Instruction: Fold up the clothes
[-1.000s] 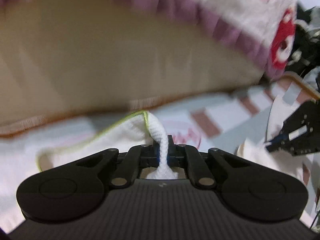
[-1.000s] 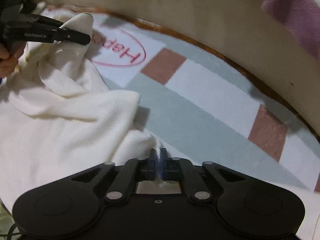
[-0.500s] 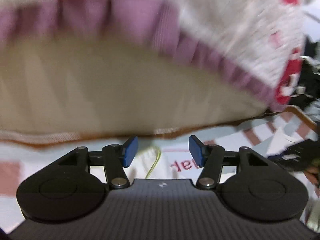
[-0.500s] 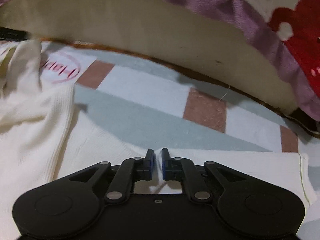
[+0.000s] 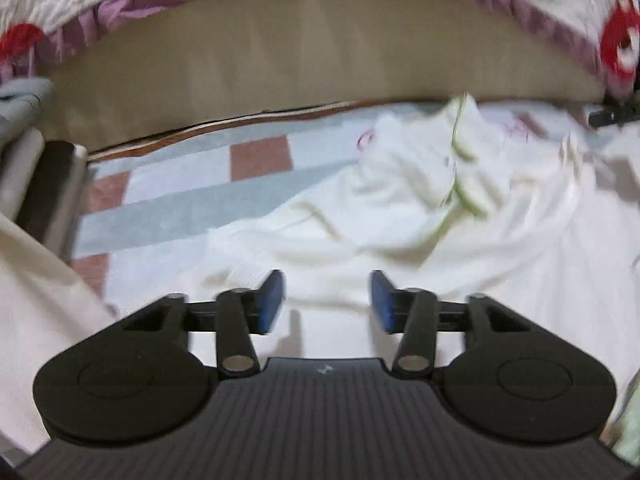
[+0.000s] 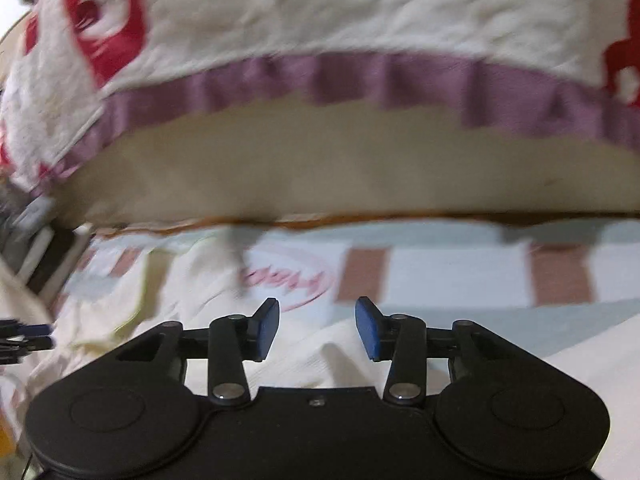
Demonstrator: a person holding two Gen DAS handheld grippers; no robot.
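Observation:
A cream knit garment (image 5: 400,216) with a thin green edge lies rumpled on a checked sheet (image 5: 168,208) of pale blue, white and brown. My left gripper (image 5: 326,302) is open and empty just above the garment's near part. My right gripper (image 6: 316,326) is open and empty above another part of the garment (image 6: 192,296), in front of a red round print (image 6: 296,280) on the sheet. The right gripper's tip shows at the far right of the left wrist view (image 5: 612,116). The left gripper's tip shows at the left edge of the right wrist view (image 6: 24,338).
A beige padded wall (image 5: 320,56) rises behind the sheet. A white quilt with a purple frill and red patterns (image 6: 320,24) hangs over it. A dark and white frame (image 5: 44,188) stands at the left. Cream cloth (image 5: 36,320) lies at the near left.
Both grippers have let go of the garment: the left opened half a second ago, the right has opened since. The garment now lies loose on the sheet. Both views have swung.

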